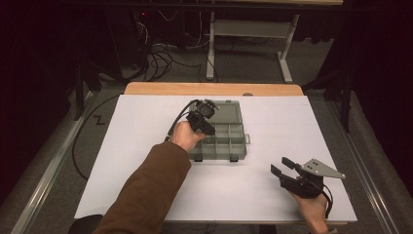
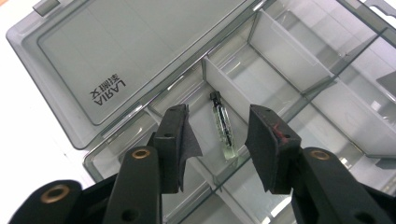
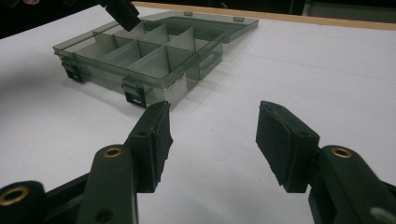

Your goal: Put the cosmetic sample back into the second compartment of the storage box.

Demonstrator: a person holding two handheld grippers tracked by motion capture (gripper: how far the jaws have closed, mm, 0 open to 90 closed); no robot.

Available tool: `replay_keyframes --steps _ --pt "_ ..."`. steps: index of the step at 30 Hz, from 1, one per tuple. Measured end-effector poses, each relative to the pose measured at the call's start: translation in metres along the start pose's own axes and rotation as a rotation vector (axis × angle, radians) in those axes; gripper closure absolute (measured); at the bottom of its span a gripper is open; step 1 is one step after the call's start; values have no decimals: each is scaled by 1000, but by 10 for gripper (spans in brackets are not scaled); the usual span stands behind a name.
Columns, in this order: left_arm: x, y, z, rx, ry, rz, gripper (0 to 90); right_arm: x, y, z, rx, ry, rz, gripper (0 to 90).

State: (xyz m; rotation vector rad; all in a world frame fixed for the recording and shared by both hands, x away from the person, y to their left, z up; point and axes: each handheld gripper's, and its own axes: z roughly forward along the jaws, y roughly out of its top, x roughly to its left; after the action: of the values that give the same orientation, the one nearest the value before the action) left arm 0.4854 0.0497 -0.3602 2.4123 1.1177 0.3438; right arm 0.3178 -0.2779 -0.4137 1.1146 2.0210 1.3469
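A smoky clear organizer box (image 1: 239, 155) lies open on the white table, its lid (image 2: 116, 51) folded back flat. My left gripper (image 1: 204, 117) hovers over the box's far left compartments, pointing down. In the left gripper view a small glass vial (image 2: 223, 130) with a dark cap lies on a compartment floor, and the left gripper (image 2: 219, 112) stands open above it, its pads apart from the vial. My right gripper (image 1: 278, 164) rests low near the table's front right, open with nothing in it. In the right gripper view its jaws (image 3: 212, 121) frame bare table in front of the box (image 3: 154, 77).
The box has several divided compartments and two black latches (image 3: 135, 95) on its front wall. White table surface (image 1: 146, 185) spreads around the box. A wooden edge (image 1: 214, 88) runs along the far side. A brown sleeve (image 1: 146, 190) reaches in from the bottom.
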Motion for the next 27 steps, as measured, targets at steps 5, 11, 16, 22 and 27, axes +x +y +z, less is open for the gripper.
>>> replay_keyframes --steps 5,11,16,22,27 --pt "-1 -2 -6 -6 5 8 558 0 0 -1 -7 -1 -3 459" --pt "0 -7 -17 -27 11 7 549 0 0 -2 -9 -2 -2 459" --pt "3 -12 -23 -33 15 6 542 0 0 -2 -7 -2 -2 459" --pt "8 -20 -26 -35 20 -3 536 0 0 -1 -7 -3 0 459" --pt "11 -25 -28 -32 27 -9 533 0 0 -1 -8 -2 0 459"
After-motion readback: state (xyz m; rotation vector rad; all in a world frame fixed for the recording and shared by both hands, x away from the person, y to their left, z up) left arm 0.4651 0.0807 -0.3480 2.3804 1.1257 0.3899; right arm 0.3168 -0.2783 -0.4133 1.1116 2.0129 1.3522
